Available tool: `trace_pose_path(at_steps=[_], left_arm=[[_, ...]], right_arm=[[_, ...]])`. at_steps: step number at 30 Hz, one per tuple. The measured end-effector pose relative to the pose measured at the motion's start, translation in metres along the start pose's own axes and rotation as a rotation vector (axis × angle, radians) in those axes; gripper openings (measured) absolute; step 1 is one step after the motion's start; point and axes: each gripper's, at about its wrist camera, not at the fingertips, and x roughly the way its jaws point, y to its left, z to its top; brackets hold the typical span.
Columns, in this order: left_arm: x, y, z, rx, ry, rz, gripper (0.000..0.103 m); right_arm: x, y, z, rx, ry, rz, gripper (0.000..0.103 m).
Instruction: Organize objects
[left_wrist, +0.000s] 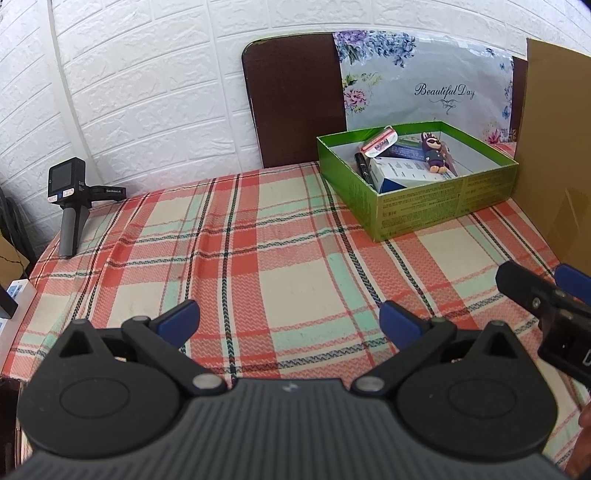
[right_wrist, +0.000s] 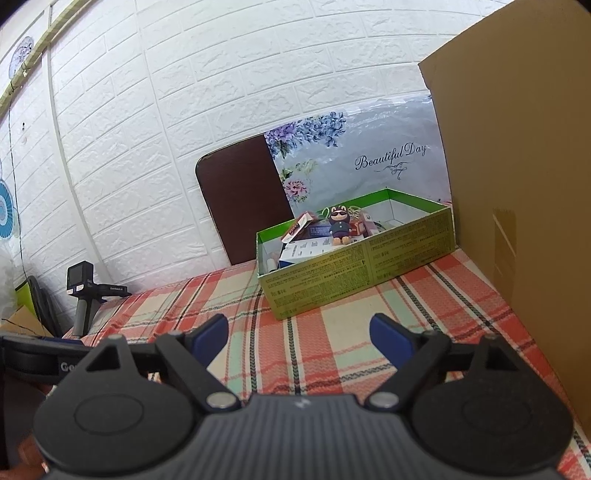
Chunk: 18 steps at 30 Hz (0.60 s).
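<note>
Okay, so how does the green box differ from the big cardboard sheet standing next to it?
The green box is low, lies flat on the plaid cloth and is printed with small text; the cardboard sheet is plain brown, stands upright and rises far above it. The green box is open-topped and holds a cartoon figurine and small packets; the cardboard sheet holds nothing. Both sit at the cloth's far right.

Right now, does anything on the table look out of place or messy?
Only the handheld camera standing alone at the plaid tablecloth's far left corner. Everything else sits jumbled inside the green box, nothing spilled.
</note>
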Motion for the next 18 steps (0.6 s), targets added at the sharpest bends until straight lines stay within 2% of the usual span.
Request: trace_pose_path(at_steps=[18], left_arm=[[0.0037,-0.0045,-0.0026,0.009,0.045,-0.021,0.103]], right_arm=[[0.0030,-0.0048,-0.0014,0.007,0.009,-0.002,0.088]])
